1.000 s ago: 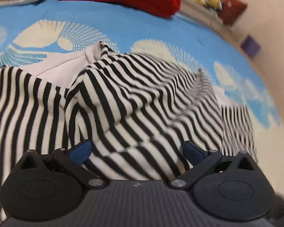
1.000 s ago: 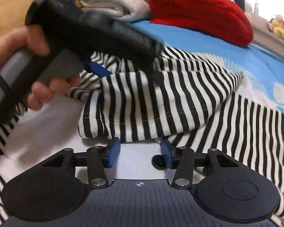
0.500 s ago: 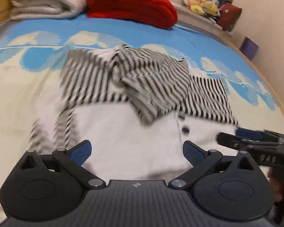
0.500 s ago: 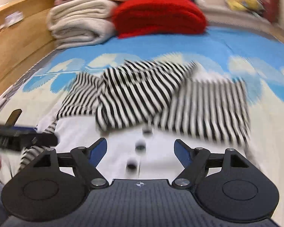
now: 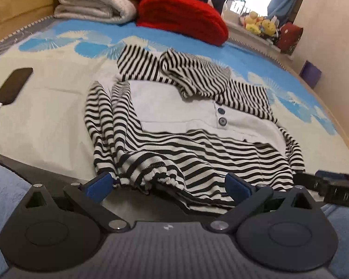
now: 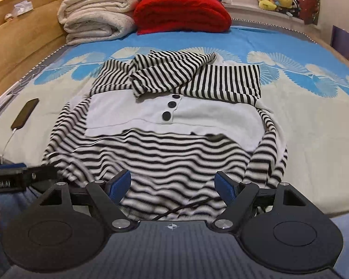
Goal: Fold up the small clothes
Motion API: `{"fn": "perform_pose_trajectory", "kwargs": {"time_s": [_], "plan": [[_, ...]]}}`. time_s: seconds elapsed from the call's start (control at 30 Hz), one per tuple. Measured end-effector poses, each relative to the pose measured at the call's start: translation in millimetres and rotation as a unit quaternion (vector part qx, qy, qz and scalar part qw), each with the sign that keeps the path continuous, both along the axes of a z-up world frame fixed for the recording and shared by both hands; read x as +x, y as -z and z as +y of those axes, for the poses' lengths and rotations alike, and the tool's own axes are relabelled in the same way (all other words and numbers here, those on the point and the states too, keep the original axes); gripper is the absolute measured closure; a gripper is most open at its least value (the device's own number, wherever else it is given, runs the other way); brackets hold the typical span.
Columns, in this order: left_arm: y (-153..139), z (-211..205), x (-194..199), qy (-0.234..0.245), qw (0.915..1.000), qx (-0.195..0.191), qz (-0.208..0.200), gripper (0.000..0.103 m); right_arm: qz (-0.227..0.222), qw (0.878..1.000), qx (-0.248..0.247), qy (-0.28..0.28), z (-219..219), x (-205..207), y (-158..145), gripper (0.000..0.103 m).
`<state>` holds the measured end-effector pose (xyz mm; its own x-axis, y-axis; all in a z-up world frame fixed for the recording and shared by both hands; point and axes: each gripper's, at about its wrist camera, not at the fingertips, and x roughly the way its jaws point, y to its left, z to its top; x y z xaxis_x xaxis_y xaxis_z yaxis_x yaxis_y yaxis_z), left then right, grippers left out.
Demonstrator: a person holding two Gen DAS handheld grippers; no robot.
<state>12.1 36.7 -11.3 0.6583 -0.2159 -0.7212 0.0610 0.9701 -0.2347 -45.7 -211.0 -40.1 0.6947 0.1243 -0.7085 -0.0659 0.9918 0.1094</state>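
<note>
Here, both tongs, left (image 5: 167,184) and right (image 6: 172,186), hover wide open and empty over the half-folded top (image 6: 174,116), poised at its hem for the next fold.

The black-and-white striped knit top with its plain pale-grey panel (image 6: 197,116) is soft matt cloth, finely ribbed where the stripes run, and it carries three dark glossy plastic buttons (image 6: 172,104); it lies on a smooth, matt printed cotton bed sheet in blue and cream (image 6: 314,121). Behind it, the folded cream blankets (image 6: 95,21) look thick and fleecy, the red folded blanket (image 6: 181,14) looks coarsely knitted, and the headboard of pale wood (image 6: 23,44) has a smooth satin finish. The flat black phone (image 5: 12,85) has a glossy glass face, while each gripper's black body is matt plastic with bright metal pivot pins and blue rubbery finger pads (image 6: 119,183).
</note>
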Motion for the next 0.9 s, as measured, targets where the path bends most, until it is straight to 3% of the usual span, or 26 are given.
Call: {"fn": "perform_pose_trajectory", "kwargs": {"time_s": [0.37,0.9], "plan": [[-11.0,0.2,-19.5,-0.003,0.9999,-0.001,-0.015,0.001,-0.022,1.0,-0.007,0.0,6.0,-39.5,-7.8,0.022],[5.6,-3.6,14.8,-0.01,0.9996,0.026,-0.001,0.001,0.008,1.0,0.002,0.014,-6.9,-11.9,14.9,0.022]]}}
